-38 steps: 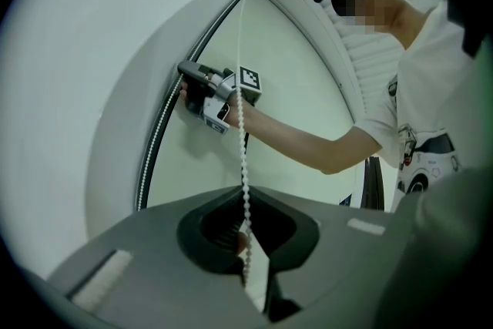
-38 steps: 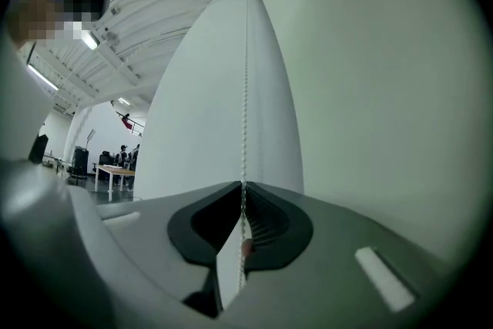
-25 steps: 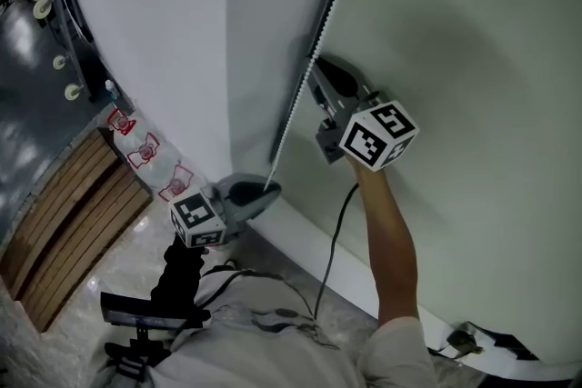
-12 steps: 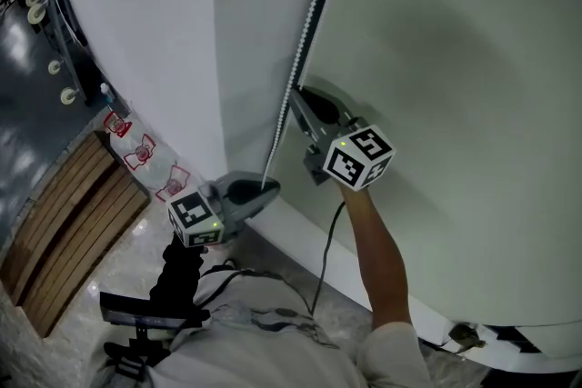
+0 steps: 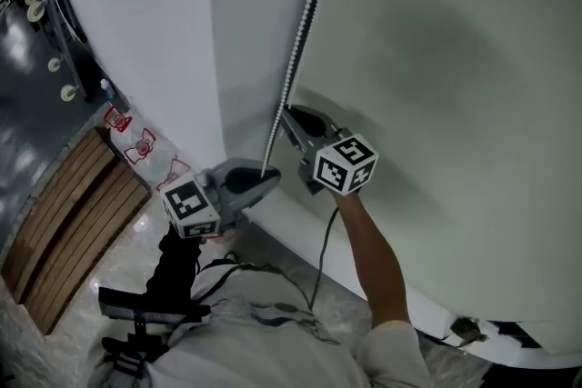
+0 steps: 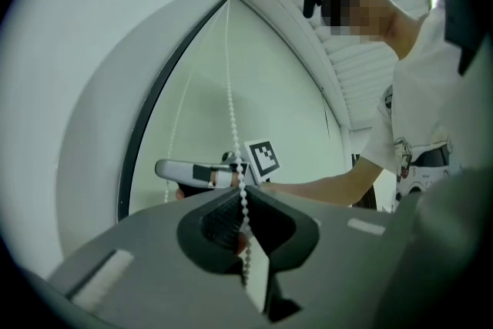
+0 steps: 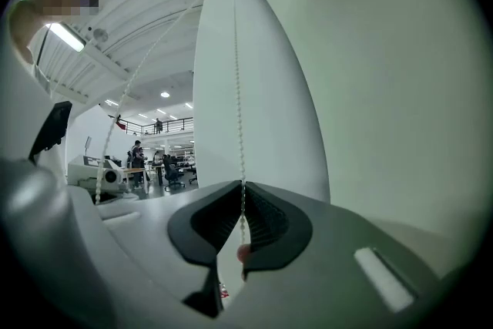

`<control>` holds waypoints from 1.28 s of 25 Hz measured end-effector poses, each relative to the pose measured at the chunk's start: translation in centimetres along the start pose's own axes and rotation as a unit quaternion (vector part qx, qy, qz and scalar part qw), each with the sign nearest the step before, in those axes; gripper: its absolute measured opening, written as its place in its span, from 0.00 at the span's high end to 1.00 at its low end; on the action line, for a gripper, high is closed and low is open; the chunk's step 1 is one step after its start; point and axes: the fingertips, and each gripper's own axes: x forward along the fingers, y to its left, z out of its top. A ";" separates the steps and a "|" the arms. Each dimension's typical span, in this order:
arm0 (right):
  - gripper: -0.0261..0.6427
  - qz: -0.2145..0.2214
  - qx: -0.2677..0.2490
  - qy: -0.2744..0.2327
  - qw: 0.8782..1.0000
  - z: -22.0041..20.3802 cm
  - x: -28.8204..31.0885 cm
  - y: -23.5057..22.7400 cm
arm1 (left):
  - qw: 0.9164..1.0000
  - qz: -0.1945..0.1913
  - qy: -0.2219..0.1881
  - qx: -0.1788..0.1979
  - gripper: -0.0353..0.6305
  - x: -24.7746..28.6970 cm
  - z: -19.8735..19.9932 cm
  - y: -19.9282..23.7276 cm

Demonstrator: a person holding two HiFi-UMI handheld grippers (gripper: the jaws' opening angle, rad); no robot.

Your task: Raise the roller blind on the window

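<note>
A white bead chain (image 5: pixel 303 32) hangs down along the pale green roller blind (image 5: pixel 455 59) beside the white window frame (image 5: pixel 145 32). My left gripper (image 5: pixel 269 180) is shut on the chain's lower end, near the sill. My right gripper (image 5: pixel 284 115) is shut on the same chain a little higher up, its marker cube toward me. In the left gripper view the chain (image 6: pixel 233 119) runs up from the closed jaws (image 6: pixel 244 203), with the right gripper (image 6: pixel 202 172) just beyond. The right gripper view has the chain (image 7: pixel 238 104) rising from its closed jaws (image 7: pixel 243 193), and a second strand (image 7: pixel 135 77) hanging left.
A white sill (image 5: pixel 382 286) runs below the blind. A black cable (image 5: pixel 320 259) trails from the right gripper. Wooden slats (image 5: pixel 64 213) and red-printed floor marks (image 5: pixel 141 145) lie at lower left. A workshop hall with distant people (image 7: pixel 150 154) shows past the frame.
My right gripper has come down along the chain toward the left gripper, still closed on it. The left gripper has stayed near the sill.
</note>
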 end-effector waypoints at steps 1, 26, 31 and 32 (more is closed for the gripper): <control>0.94 -0.002 0.004 0.003 1.000 -0.6 -0.1 0.0 | 1.000 -0.001 0.000 0.002 0.95 0.0 0.1 0.0; 0.94 -0.007 0.125 0.035 0.991 -12.1 -2.6 2.0 | 0.989 0.143 0.002 0.034 0.95 -2.7 0.3 5.3; 0.94 -0.009 0.137 0.019 0.990 -11.9 -3.8 2.3 | 0.983 0.174 0.029 0.052 0.60 -4.2 -0.2 6.2; 0.94 -0.008 0.139 0.017 0.990 -11.9 -4.0 2.5 | 0.981 0.182 0.034 0.054 0.58 -4.2 -0.2 6.4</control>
